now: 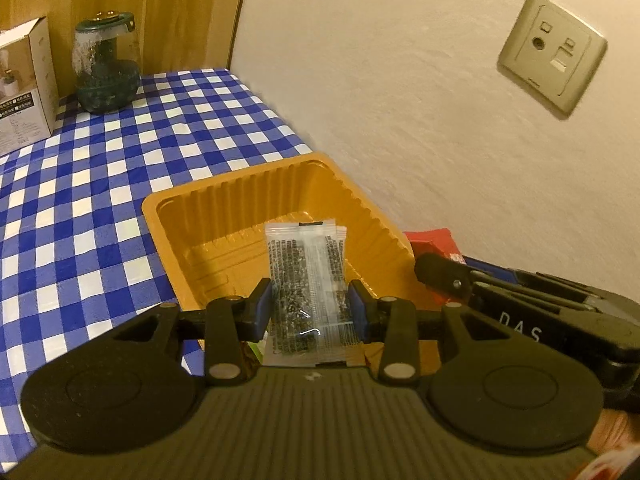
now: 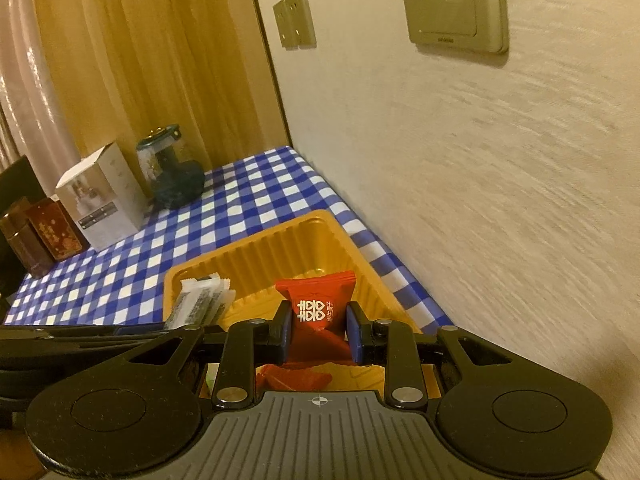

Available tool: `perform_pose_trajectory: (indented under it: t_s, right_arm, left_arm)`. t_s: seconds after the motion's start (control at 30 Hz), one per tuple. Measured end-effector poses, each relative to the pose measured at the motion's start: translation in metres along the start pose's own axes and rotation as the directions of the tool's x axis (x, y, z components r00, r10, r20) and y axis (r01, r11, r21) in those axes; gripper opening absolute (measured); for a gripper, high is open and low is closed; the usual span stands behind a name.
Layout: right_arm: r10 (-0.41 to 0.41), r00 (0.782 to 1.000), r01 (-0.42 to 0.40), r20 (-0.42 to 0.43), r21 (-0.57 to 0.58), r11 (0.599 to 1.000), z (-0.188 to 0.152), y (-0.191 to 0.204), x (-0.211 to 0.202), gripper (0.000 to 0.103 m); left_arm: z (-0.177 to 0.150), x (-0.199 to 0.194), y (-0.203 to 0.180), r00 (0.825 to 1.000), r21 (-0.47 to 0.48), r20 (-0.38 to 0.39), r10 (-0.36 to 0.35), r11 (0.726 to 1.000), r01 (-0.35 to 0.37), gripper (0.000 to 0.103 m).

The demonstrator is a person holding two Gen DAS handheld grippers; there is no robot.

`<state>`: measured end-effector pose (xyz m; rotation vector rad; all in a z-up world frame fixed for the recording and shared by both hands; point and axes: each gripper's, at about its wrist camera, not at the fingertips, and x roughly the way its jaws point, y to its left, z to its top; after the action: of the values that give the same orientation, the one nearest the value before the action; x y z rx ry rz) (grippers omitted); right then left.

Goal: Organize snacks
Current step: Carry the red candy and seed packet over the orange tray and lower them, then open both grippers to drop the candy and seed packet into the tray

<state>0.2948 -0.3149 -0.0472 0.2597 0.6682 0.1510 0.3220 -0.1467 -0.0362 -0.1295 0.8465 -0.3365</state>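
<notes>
A blue-and-white checked tablecloth (image 1: 120, 168) covers the table, which runs along a pale textured wall (image 1: 400, 100) with a beige socket plate (image 1: 552, 54) on it; wood panelling closes the far end. At that far end I see a dark green glass jar (image 1: 106, 68) beside a white carton (image 1: 24, 84), and from the right wrist view two dark red-brown tins (image 2: 36, 236) further along from the carton.

Near the wall sits a yellow plastic tray (image 1: 224, 216) with ribbed sides. My left gripper (image 1: 310, 306) is clamped on a clear sachet (image 1: 306, 276) of dark, speckled contents, both blue pads pressed against its sides, holding it upright above the tray's near end. My right gripper (image 2: 318, 330) is closed on a red candy packet (image 2: 316, 304) with white printing, also held over the tray, on the wall side. From the right wrist view the sachet appears just left of the red packet, the two apart, with the left tool's black body crossing below it. More red wrappers (image 2: 296, 376) lie beneath the right gripper's fingers; I cannot tell whether they rest inside the tray.
</notes>
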Motion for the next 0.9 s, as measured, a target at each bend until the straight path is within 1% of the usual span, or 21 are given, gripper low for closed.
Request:
perform_pose_trajectory:
  t_s: [0.27, 0.7, 0.73, 0.77, 0.8, 0.9]
  right_arm:
    - [-0.002, 1.0, 0.002, -0.011, -0.004, 1.0, 0.003, -0.001, 0.018, 0.028]
    - [-0.009, 1.0, 0.009, -0.016, 0.01, 1.0, 0.003, -0.004, 0.026, 0.028]
    - [-0.009, 1.0, 0.009, -0.017, 0.012, 1.0, 0.003, -0.005, 0.026, 0.028]
    - [-0.009, 1.0, 0.009, -0.018, 0.015, 1.0, 0.003, -0.005, 0.026, 0.028]
    - [-0.01, 1.0, 0.01, -0.02, 0.016, 1.0, 0.002, -0.005, 0.027, 0.028]
    - [-0.012, 1.0, 0.012, -0.021, 0.018, 1.0, 0.002, -0.006, 0.026, 0.028]
  left_arm:
    - [0.006, 0.017, 0.007, 1.0, 0.009, -0.007, 0.01, 1.0, -0.01, 0.037]
    - [0.012, 0.033, 0.01, 1.0, 0.02, -0.011, 0.008, 1.0, -0.007, 0.037]
    - [0.012, 0.034, 0.011, 1.0, 0.017, -0.003, 0.008, 1.0, -0.008, 0.04]
    - [0.012, 0.035, 0.012, 1.0, 0.014, 0.001, 0.004, 1.0, -0.004, 0.052]
    - [0.013, 0.035, 0.014, 1.0, 0.011, 0.002, 0.003, 1.0, -0.003, 0.06]
    - [0.015, 0.034, 0.017, 1.0, 0.021, 0.009, 0.018, 1.0, -0.018, 0.061]
